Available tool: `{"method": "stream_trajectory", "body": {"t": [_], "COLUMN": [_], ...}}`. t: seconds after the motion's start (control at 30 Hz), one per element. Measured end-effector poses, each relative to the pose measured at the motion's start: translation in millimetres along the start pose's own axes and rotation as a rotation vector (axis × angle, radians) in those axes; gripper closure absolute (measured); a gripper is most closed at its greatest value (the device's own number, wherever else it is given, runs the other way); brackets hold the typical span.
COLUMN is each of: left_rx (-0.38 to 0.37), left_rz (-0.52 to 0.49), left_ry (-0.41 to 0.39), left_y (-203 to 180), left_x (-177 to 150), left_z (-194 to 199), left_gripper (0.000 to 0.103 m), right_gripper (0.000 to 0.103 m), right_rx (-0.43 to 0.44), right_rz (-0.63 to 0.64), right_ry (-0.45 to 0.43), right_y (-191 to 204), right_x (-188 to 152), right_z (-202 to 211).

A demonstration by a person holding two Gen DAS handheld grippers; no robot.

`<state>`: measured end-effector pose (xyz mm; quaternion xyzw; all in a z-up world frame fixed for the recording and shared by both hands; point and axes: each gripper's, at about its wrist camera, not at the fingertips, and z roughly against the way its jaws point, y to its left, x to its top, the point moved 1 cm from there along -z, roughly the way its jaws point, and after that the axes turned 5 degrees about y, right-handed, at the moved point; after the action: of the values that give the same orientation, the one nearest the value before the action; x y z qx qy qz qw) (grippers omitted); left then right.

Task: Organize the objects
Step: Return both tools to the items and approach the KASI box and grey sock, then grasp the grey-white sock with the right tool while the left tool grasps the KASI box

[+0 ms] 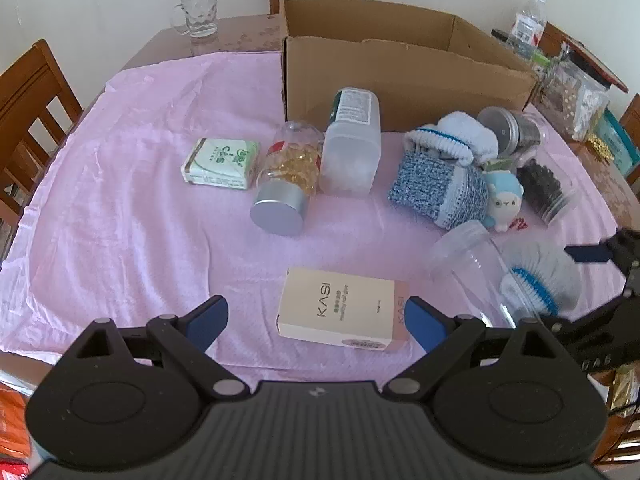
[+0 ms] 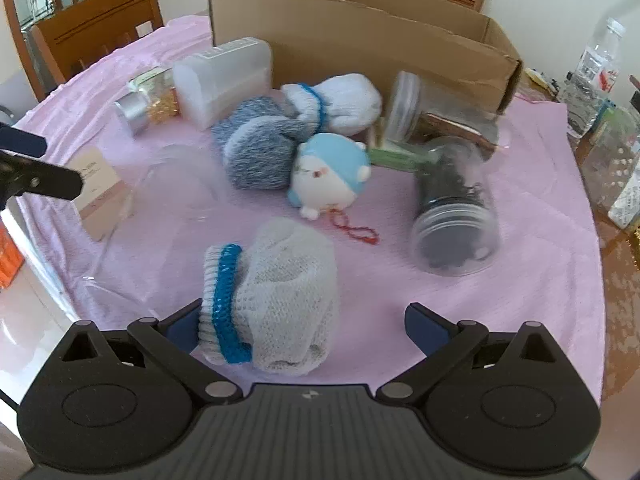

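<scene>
Straddling a rolled grey knit sock with a blue band (image 2: 272,300), right gripper (image 2: 304,324) spread wide, apparently readying a pinch. Bracketing a cream KASI carton (image 1: 340,308), left gripper (image 1: 316,320) gaping likewise. Waiting beyond both, an open brown cardboard box (image 1: 400,68).

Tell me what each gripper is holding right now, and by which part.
Nothing is held. The left gripper is open around the beige KASI box without closing on it; the right gripper is open around the grey knitted sock roll with a blue band.
</scene>
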<state>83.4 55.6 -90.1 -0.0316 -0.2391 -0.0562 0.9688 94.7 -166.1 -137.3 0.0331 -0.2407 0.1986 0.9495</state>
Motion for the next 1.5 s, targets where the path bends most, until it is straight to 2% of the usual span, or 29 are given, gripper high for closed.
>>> {"method": "stream_trajectory", "body": {"t": [0.2, 0.33, 0.53, 0.77, 1.23, 1.43, 1.5], "left_rx": [-0.017, -0.034, -0.038, -0.019, -0.021, -0.029, -0.029], "left_rz": [-0.061, -0.098, -0.112, -0.126, -0.132, -0.141, -0.145], "left_ry": [0.016, 0.033, 0.054, 0.078, 0.066, 0.066, 0.066], "left_y": [-6.5, -12.6, -16.2, -17.7, -19.0, -20.2, -20.4], "left_x": [-0.6, -2.1, -3.3, -5.7, -3.0, 0.0, 1.0], "left_z": [-5.6, -11.5, -23.6, -39.0, -41.1, -40.5, -39.9], "left_gripper": [0.008, 0.008, 0.008, 0.008, 0.009, 0.015, 0.018], "right_gripper": [0.000, 0.000, 0.000, 0.000, 0.001, 0.010, 0.016], "right_rx": [-0.029, -0.005, 0.007, 0.017, 0.062, 0.066, 0.065], "right_rz": [-0.043, -0.075, -0.040, -0.023, 0.076, 0.101, 0.109], "right_ry": [0.012, 0.014, -0.038, -0.021, -0.034, -0.032, -0.031], "right_y": [-23.7, -32.2, -30.6, -30.6, -12.4, -11.5, -11.2], "right_x": [-6.4, -9.6, -15.3, -10.8, 5.5, 5.7, 5.3], "right_z": [2.6, 1.1, 1.1, 0.7, -5.6, -0.4, 2.2]}}
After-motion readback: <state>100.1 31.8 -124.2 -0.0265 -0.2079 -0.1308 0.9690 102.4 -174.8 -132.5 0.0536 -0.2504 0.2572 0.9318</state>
